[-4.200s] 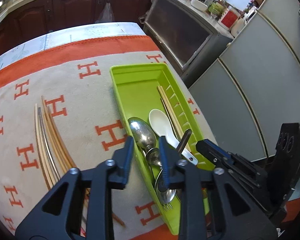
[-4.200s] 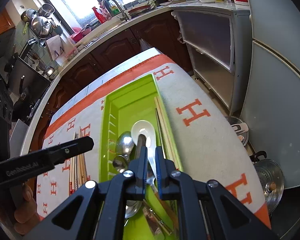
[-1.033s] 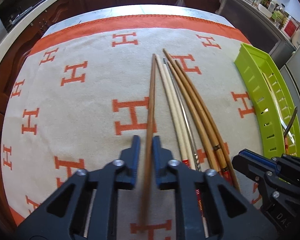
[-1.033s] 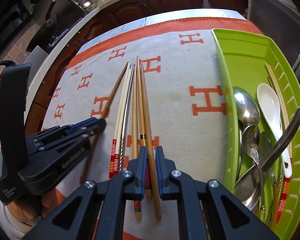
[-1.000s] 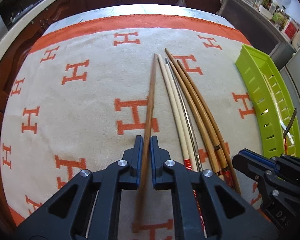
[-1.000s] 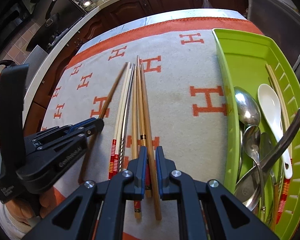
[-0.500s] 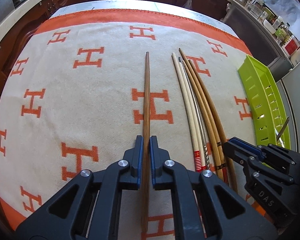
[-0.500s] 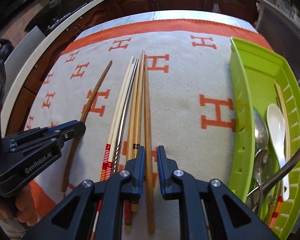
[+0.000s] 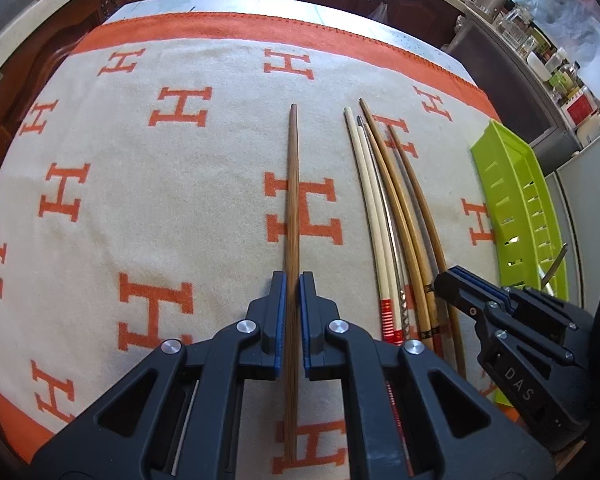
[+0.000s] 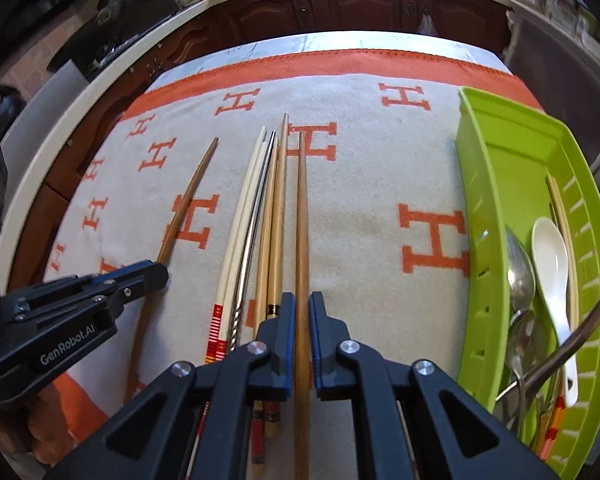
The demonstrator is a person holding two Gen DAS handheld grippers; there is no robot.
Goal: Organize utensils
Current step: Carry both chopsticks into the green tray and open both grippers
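Note:
A dark brown chopstick (image 9: 292, 200) lies apart from the others on the cloth, and my left gripper (image 9: 293, 280) is shut on it; it also shows in the right wrist view (image 10: 184, 216). A bundle of pale, metal and brown chopsticks (image 9: 384, 208) lies to its right. My right gripper (image 10: 302, 300) has its jaws close on either side of a brown chopstick (image 10: 302, 216) at the bundle's right edge; I cannot tell if they grip it. A lime green tray (image 10: 500, 168) at the right holds spoons (image 10: 548, 264) and chopsticks.
An orange and cream cloth with H marks (image 9: 160, 184) covers the table. Dark wooden cabinets (image 10: 340, 4) run behind it. A grey appliance (image 9: 596, 184) stands beyond the tray at the right.
My left gripper closed on the dark chopstick and drew it left, away from the bundle. My right gripper shifted right, from the middle chopsticks to the outermost brown one.

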